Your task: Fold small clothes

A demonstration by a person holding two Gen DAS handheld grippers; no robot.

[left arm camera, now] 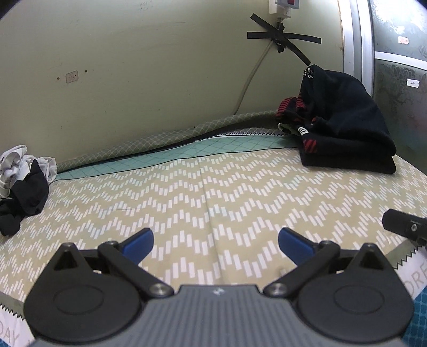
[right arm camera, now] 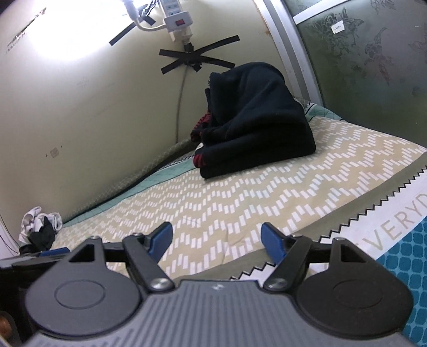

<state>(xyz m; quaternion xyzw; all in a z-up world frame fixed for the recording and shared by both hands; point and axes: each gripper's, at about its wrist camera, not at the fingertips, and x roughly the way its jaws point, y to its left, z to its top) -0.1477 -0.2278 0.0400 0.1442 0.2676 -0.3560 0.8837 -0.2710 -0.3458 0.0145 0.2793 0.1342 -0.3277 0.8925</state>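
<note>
A stack of folded dark clothes (left arm camera: 344, 130) with red-striped pieces sits at the far right of the bed by the wall; it also shows in the right wrist view (right arm camera: 256, 125). A crumpled heap of white and black small clothes (left arm camera: 24, 184) lies at the far left; in the right wrist view this heap (right arm camera: 40, 229) is small and far left. My left gripper (left arm camera: 215, 243) is open and empty above the zigzag bedspread (left arm camera: 202, 192). My right gripper (right arm camera: 216, 237) is open and empty too. Part of the right gripper shows at the left wrist view's right edge (left arm camera: 405, 227).
The pale wall (left arm camera: 133, 80) runs along the back with a taped cable (left arm camera: 277, 40) and a power strip (right arm camera: 178, 20). A patterned panel (right arm camera: 373, 53) closes the right side. The bedspread's printed border (right arm camera: 387, 224) runs along the front edge.
</note>
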